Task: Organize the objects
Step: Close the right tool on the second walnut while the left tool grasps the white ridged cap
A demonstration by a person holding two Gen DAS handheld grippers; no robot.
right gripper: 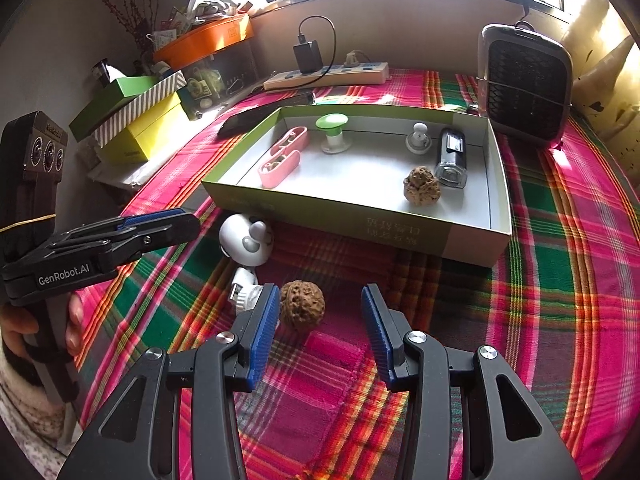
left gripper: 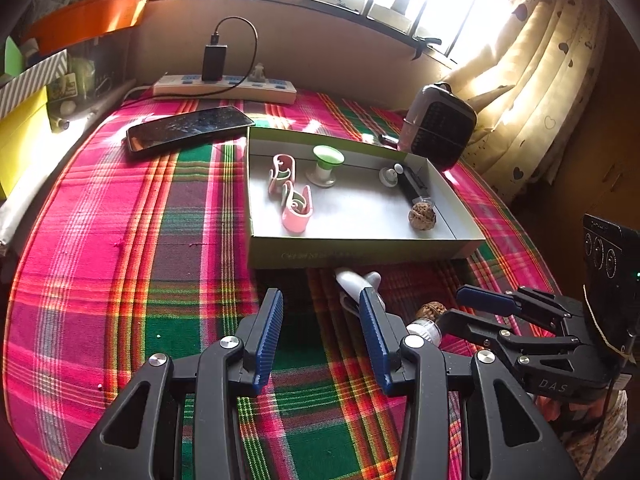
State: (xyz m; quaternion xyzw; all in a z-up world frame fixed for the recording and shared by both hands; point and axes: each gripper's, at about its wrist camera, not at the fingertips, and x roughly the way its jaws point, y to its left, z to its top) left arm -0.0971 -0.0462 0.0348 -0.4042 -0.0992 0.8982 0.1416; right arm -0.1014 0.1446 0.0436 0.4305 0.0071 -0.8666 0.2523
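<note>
Right gripper point(right gripper: 320, 312) hovers low with its jaws parted, nothing clasped, a walnut point(right gripper: 302, 305) sitting on the plaid cloth between them, close by the left pad. Left gripper point(left gripper: 322, 320) gapes too, empty, over bare cloth. Just ahead, the white robot toy point(right gripper: 248, 242) lies against the open box point(right gripper: 360, 220), where a second walnut point(right gripper: 421, 190) rests.
</note>
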